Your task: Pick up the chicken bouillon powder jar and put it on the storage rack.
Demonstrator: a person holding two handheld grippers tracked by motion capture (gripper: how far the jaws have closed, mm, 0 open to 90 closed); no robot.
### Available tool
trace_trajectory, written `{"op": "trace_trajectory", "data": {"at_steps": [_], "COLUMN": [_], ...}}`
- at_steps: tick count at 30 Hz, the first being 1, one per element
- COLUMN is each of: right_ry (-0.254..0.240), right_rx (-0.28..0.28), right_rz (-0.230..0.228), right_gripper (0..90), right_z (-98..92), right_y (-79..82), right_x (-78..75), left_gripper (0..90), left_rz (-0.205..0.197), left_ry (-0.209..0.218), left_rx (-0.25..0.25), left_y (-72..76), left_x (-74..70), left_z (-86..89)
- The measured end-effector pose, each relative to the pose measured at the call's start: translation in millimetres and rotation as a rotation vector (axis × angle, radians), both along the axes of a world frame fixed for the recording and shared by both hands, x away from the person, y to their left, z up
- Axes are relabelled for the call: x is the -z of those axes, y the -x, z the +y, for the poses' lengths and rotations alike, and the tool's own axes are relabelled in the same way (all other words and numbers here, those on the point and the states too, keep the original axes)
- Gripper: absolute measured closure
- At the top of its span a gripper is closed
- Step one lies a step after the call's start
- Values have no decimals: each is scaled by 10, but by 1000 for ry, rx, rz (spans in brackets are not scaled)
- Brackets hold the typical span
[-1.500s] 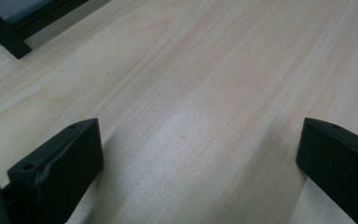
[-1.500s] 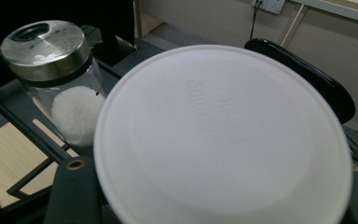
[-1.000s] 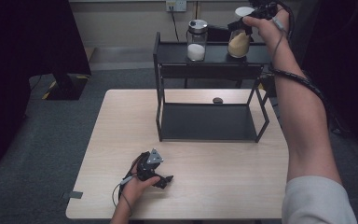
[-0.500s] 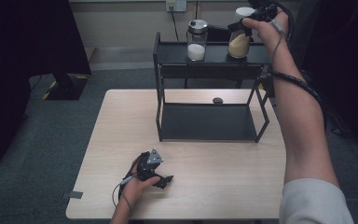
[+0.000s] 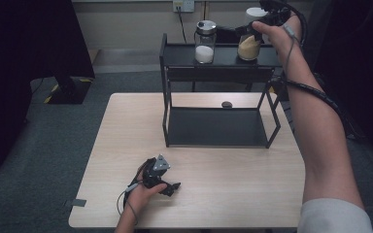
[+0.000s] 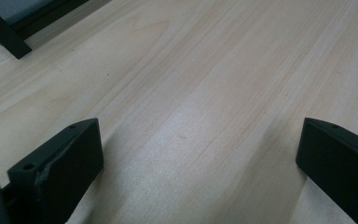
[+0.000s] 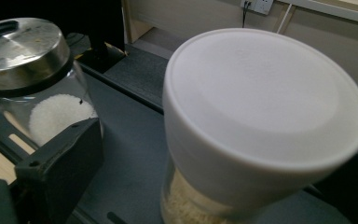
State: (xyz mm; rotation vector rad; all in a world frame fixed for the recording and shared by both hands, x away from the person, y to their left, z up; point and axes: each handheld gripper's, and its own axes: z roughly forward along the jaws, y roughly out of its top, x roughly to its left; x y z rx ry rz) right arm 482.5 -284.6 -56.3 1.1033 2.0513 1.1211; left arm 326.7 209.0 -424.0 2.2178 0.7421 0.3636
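Right gripper at the white-lidded jar on the rack's top shelf; left gripper idle on the table.

High view: right gripper (image 5: 255,30) reaches the jar of tan grains (image 5: 248,46), beside the steel-lidded jar (image 5: 205,41) on the black rack (image 5: 213,73); left gripper (image 5: 167,182) rests on the table (image 5: 223,170). Left gripper view: jaws spread wide over bare wood, nothing between. Right gripper view: jaws have just been opening; left pad stands clear of the jar, which sits between them, white lid (image 7: 265,98) up close.
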Motion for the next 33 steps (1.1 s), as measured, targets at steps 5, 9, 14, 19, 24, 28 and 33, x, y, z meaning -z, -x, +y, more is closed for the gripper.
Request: {"op": "trace_trajectory", "data": {"at_steps": [5, 9, 14, 19, 24, 28, 33], "right_ry": [-15, -40, -36, -54, -49, -57, -61], "right_rx": [19, 25, 36, 31, 20, 17, 6], "right_rz": [-4, -5, -12, -11, -13, -17, -15], "right_gripper": [14, 10, 11, 11, 11, 10, 10], "right_z": [-3, -44, -60, -107, -107, -115, -124], "right_y": [102, 170, 258, 331, 398, 446, 496], "right_x": [30, 65, 92, 128, 189, 243, 306], "left_gripper": [0, 0, 0, 0, 0, 0, 0], "left_rz": [0, 0, 0, 0, 1, 0, 0], "left_ry": [1, 1, 1, 1, 0, 1, 1], "left_rx": [-1, -1, -1, -1, 0, 0, 0], "left_y": [1, 1, 1, 1, -1, 0, 0], "left_x": [1, 1, 1, 1, -1, 0, 1], "left_z": [0, 0, 0, 0, 0, 0, 0]}}
